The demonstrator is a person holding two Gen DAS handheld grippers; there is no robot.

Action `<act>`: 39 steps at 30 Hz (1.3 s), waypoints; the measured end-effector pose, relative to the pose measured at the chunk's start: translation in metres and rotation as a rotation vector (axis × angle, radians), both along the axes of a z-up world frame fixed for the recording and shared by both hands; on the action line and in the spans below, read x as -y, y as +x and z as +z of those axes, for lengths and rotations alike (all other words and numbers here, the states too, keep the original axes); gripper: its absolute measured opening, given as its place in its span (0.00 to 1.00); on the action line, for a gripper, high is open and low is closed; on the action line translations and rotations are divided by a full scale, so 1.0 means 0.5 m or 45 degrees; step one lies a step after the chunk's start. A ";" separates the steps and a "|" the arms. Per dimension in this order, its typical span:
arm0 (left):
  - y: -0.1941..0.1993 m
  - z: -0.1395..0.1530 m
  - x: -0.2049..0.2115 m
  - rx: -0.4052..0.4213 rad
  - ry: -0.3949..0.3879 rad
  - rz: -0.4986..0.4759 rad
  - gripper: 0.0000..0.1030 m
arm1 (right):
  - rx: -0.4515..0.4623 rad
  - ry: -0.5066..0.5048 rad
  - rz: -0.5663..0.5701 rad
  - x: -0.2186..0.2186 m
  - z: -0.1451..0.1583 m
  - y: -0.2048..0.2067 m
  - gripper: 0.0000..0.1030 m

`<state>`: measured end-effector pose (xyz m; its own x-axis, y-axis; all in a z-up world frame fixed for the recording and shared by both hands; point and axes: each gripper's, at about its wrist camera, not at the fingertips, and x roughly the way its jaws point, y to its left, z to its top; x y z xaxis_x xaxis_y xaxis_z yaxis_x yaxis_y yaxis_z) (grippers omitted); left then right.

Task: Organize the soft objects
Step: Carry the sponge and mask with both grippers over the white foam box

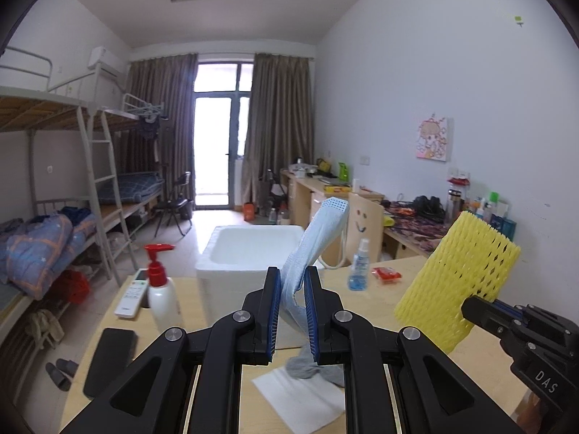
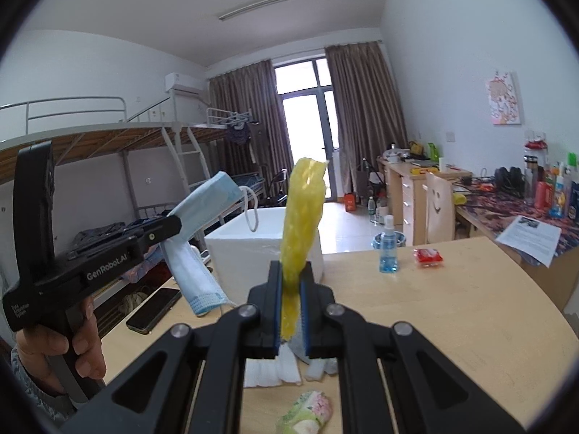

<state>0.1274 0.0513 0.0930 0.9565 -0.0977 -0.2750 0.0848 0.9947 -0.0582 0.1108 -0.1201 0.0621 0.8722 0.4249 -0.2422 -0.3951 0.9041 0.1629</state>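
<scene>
Right now both tongs are clamping soft things above the pale wooden table. The left gripper is pinching a light-blue pleated face mask, which is standing up between nearly closed jaws; the right gripper is squeezing a yellow foam net sleeve just as tightly. Beyond them, at the table's far edge, a white foam box is sitting open. Carrying each piece over the rim before loosening would probably serve best, since the mask's ear loops are dangling and could be catching.
</scene>
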 end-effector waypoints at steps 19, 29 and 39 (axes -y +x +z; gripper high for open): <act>0.061 -0.001 -0.084 -0.024 -0.017 0.133 0.14 | -0.029 -0.097 0.125 -0.103 0.028 0.099 0.11; 0.111 0.013 -0.093 -0.036 0.015 0.171 0.14 | -0.008 -0.157 0.134 -0.138 0.047 0.139 0.11; 0.146 0.038 -0.086 -0.019 0.045 0.202 0.14 | -0.053 -0.161 0.173 -0.164 0.064 0.205 0.11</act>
